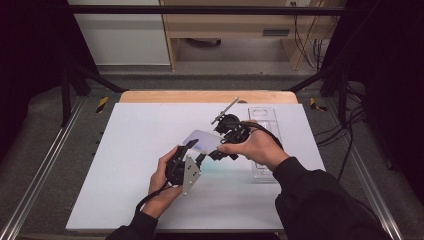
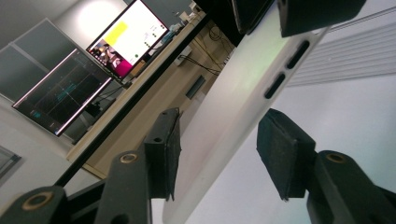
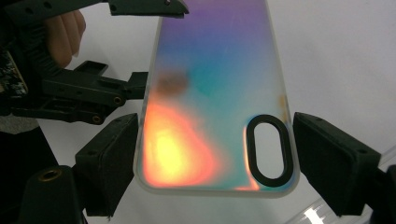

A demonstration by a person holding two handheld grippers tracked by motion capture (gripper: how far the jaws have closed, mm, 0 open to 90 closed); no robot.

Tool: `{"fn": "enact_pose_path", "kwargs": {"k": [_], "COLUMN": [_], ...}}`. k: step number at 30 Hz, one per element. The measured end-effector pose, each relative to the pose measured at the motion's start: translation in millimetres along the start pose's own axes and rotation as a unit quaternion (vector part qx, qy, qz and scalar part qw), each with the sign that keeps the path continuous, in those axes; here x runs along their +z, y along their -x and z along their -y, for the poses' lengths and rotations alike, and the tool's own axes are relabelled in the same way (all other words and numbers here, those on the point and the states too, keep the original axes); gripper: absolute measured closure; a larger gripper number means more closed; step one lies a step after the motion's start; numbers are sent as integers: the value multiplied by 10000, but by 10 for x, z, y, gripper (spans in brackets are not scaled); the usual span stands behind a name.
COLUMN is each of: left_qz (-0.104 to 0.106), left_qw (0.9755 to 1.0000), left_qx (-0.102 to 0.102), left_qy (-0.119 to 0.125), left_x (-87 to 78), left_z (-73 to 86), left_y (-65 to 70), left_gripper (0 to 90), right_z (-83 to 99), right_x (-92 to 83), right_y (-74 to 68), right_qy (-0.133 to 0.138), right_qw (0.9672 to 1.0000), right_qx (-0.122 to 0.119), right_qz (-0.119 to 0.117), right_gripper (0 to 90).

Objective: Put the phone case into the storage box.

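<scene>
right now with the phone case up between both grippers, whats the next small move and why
Probably finish closing the left gripper on the phone case: its pads still stand clear of the edge between them, while the right gripper already clamps the case at the camera-hole end.

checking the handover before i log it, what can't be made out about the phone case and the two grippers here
- Phone case: right gripper view, far end cut off by the top edge.
- Left gripper: left gripper view, pads straddle the case's rim with gaps showing; contact unclear.
- Right gripper: high view, the hand covers its jaws.
- Clear tray: high view, that hand hides its middle.
</scene>
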State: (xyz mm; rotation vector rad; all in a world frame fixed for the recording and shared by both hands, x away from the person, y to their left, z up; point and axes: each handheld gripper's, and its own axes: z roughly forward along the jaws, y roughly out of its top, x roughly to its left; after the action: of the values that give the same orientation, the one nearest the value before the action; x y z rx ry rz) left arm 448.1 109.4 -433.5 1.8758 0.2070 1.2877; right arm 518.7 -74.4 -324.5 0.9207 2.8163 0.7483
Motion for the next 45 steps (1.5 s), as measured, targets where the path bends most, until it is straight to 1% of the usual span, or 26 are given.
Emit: {"fn": "enact_pose_path", "kwargs": {"k": [4, 9, 11, 17, 25, 27, 32, 35, 38, 40, 41, 43, 45], "left_qz": [-23, -53, -73, -108, -180, -216, -252, -295, -276, -224, -224, -218, -202], "left_qw": [10000, 9999, 9999, 9998, 9995, 9992, 9991, 9988, 9985, 9983, 9983, 9986, 9990], "left_qx": [42, 99, 113, 187, 274, 323, 326, 387, 460, 528, 516, 475, 388], "left_qy": [-2, -13, -3, 20, 12, 10, 22, -11, -69, -121, -121, -116, -76], "left_x": [-14, -19, -20, -29, -63, -77, -97, -106, -108, -106, -105, -110, -127], "left_z": [3, 7, 7, 3, 21, 20, 22, 25, 34, 32, 31, 31, 33], "left_y": [-8, -10, -15, -15, -38, -46, -63, -57, -49, -29, -17, -22, -46], "left_gripper": [526, 550, 561, 603, 681, 690, 702, 726, 761, 792, 805, 807, 809], "right_z": [-9, -31, -41, -71, -105, -115, -137, -149, -165, -179, -188, -197, -192], "right_x": [6, -15, -25, -21, 7, 2, -9, -15, -23, -37, -45, -51, -62], "right_y": [-3, 17, 20, 0, -34, -44, -55, -58, -55, -47, -38, -30, -26], "right_qy": [3, 44, 48, 54, 104, 123, 184, 256, 355, 451, 509, 517, 632], "right_qw": [10000, 10000, 10000, 10000, 9999, 9999, 9998, 9996, 9992, 9985, 9981, 9978, 9967], "right_qx": [42, 37, 55, 7, -23, -29, -28, 54, 136, 245, 280, 338, 430], "right_qz": [6, 61, 42, 53, 16, 3, -42, -90, -139, -180, -202, -235, -281], "right_gripper": [177, 177, 177, 176, 176, 176, 175, 174, 172, 171, 171, 170, 170]}}
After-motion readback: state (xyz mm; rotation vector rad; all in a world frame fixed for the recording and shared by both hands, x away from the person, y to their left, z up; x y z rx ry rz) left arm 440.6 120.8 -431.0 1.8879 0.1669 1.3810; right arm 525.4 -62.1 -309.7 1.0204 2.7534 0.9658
